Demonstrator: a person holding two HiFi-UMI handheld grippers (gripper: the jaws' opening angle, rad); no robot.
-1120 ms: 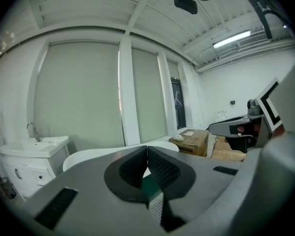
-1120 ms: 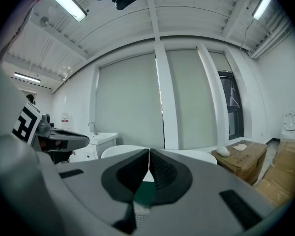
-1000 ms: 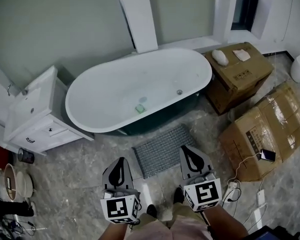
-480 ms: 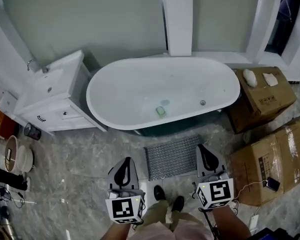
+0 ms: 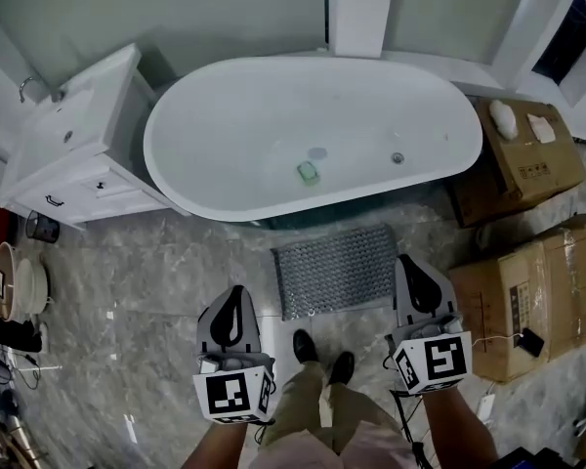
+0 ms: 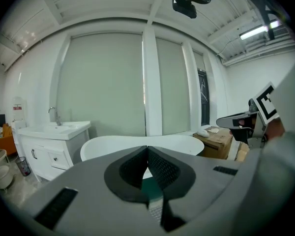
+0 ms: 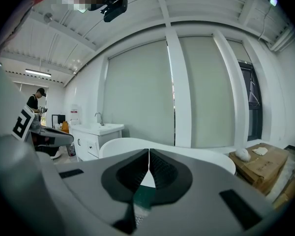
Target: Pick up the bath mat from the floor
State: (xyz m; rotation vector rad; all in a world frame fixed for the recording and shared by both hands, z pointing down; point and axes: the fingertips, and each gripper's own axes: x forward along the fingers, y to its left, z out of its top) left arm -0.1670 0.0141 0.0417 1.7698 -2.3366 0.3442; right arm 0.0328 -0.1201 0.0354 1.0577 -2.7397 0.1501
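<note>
A grey ribbed bath mat (image 5: 336, 269) lies flat on the marble floor, just in front of the white bathtub (image 5: 313, 135). My left gripper (image 5: 234, 304) hangs shut above the floor, to the left of the mat's near corner, with nothing between its jaws. On the other side my right gripper (image 5: 410, 269) is shut and empty too, just off the mat's right edge. In the left gripper view the left gripper (image 6: 147, 148) has its tips pressed together and points at the tub. The right gripper (image 7: 148, 151) looks the same in the right gripper view. A strip of the mat (image 6: 156, 210) shows low between the left jaws.
A white vanity (image 5: 68, 145) stands left of the tub. Cardboard boxes (image 5: 527, 159) fill the right side, with cables and a phone (image 5: 529, 342) on the floor. Buckets (image 5: 20, 286) sit at the far left. The person's shoes (image 5: 322, 355) stand just behind the mat.
The view has swung left and tipped downward, so the tub and mat now sit more squarely ahead. Both grippers stay shut and have kept their places either side of the mat.
</note>
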